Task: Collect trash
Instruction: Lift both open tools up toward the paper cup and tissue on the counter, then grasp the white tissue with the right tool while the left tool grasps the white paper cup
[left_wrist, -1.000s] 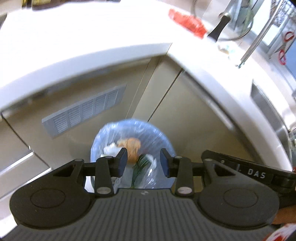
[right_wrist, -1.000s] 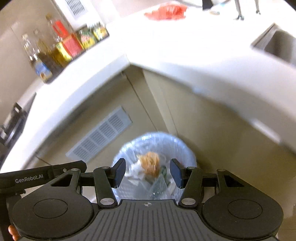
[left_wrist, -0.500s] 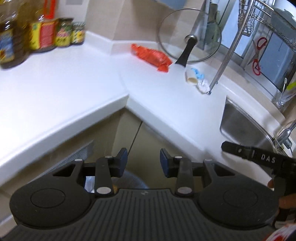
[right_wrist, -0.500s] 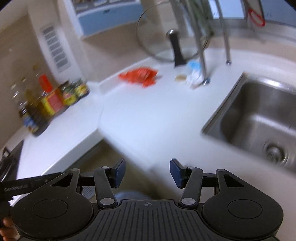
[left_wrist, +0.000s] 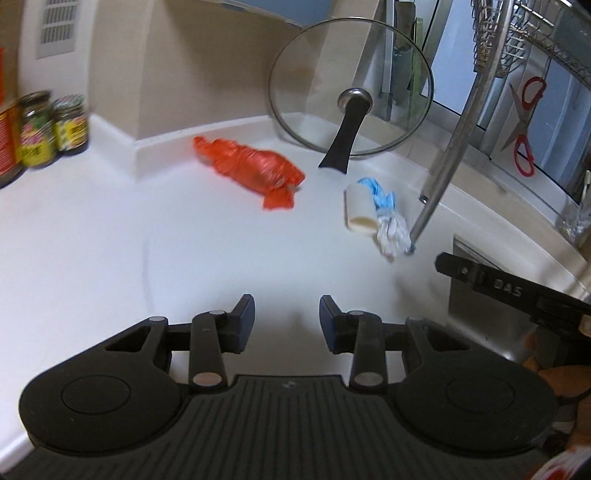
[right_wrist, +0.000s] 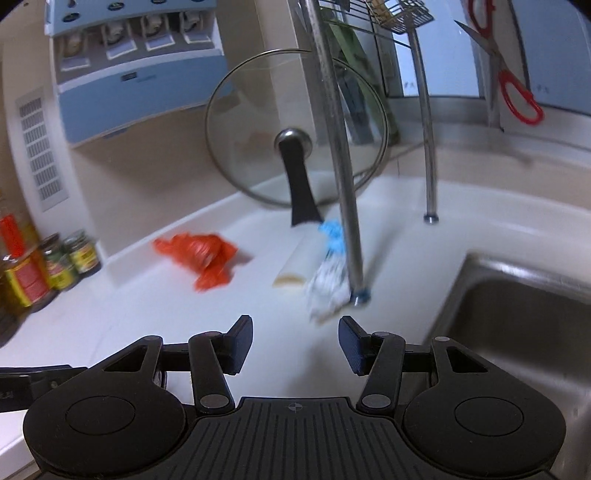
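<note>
L gripper (left_wrist: 287, 317): jaws apart at a narrow gap, empty, over white counter (left_wrist: 110, 251). R gripper (right_wrist: 295, 343): jaws wider, just been closing a little, nothing btwn them. Trash on counter: red plastic bag (left_wrist: 251, 170) at 12 o'clock of L gripper; blue-white wrapper (left_wrist: 388, 218) w/ cream roll (left_wrist: 358, 212) at 1 o'clock, touching rack leg (left_wrist: 436, 184). Glass lid (left_wrist: 351, 99) leans behind.

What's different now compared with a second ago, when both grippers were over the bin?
Both grippers have swung up from the lined trash bin to the countertop; the bin is out of view. Left gripper faces the orange bag, right gripper the white roll and blue-white wrapper. Right jaws have just been closing slightly, nothing between them. Both stay empty; the trash is untouched.
</note>
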